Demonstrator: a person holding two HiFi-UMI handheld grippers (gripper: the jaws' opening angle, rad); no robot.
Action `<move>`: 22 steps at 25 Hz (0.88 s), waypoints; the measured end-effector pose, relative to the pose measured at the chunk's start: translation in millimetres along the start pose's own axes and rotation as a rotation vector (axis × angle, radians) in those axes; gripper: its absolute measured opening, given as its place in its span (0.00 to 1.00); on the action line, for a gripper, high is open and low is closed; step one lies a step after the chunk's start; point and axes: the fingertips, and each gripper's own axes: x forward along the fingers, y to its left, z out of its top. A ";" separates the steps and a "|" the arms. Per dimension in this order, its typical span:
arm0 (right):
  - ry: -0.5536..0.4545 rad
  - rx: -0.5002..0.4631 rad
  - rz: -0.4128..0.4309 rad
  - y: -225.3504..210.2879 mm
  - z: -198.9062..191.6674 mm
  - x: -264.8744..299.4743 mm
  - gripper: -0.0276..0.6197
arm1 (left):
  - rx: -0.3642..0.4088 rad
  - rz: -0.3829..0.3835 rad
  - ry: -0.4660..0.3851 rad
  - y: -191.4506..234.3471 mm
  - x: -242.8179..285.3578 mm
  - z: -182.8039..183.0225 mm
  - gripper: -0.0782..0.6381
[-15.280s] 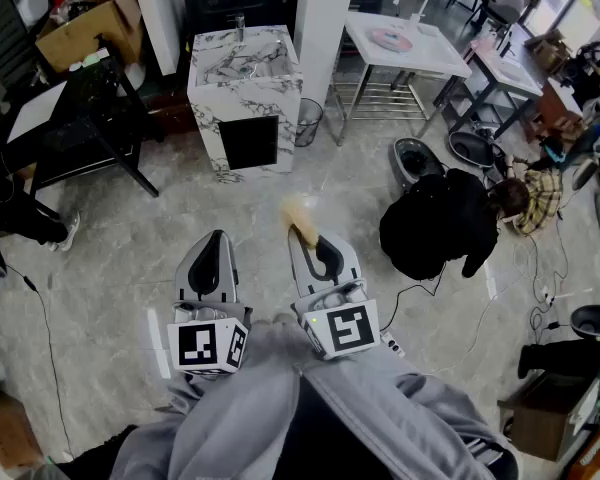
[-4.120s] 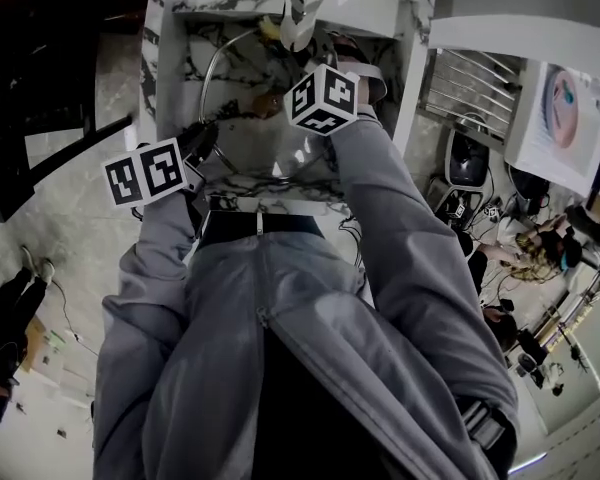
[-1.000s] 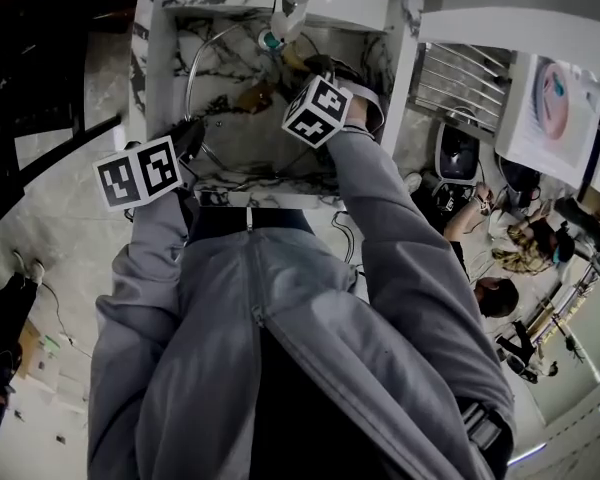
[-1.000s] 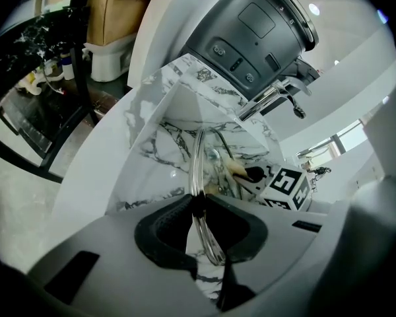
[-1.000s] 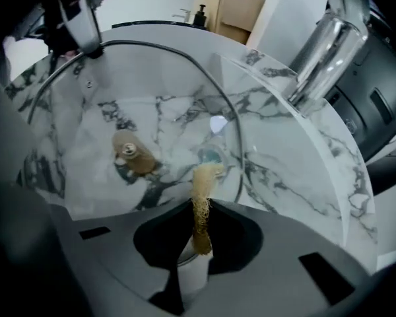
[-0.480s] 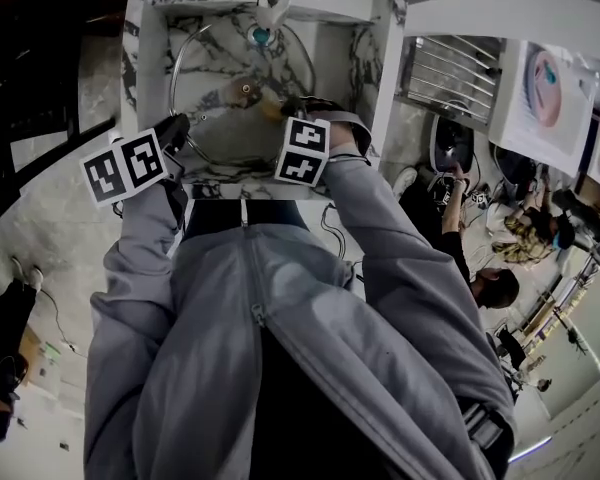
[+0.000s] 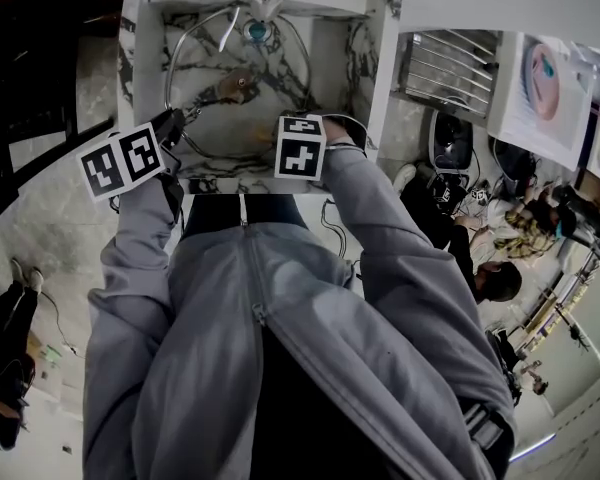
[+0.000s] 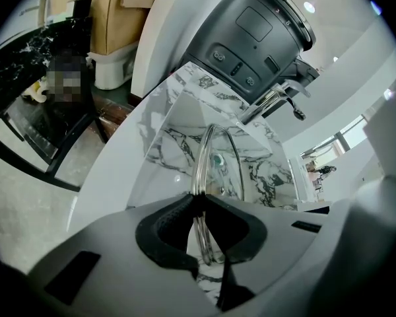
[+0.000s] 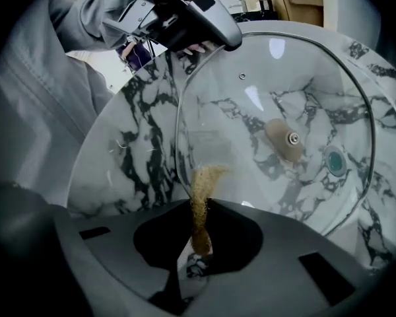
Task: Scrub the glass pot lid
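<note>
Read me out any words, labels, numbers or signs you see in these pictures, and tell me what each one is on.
No readable text anywhere.
Left marker cube and right marker cube: black-and-white square patterns only, no letters.
Dark grey device: marks by its buttons too small to read.

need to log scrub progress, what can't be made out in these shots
Head view: the right claw and its scrub pad are hidden under its marker cube.
Right gripper view: whether the pad touches the glass lid cannot be told; the claw's body hides part of the lid's near rim.
Left gripper view: the left claw grips the lid edge-on, so its knob and face do not show; a mosaic patch covers part of the background.
</note>
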 end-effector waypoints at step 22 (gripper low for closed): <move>-0.353 0.118 -0.463 -88.4 22.2 -166.2 0.13 | 0.004 0.001 -0.001 -4.1 -3.5 -0.7 0.21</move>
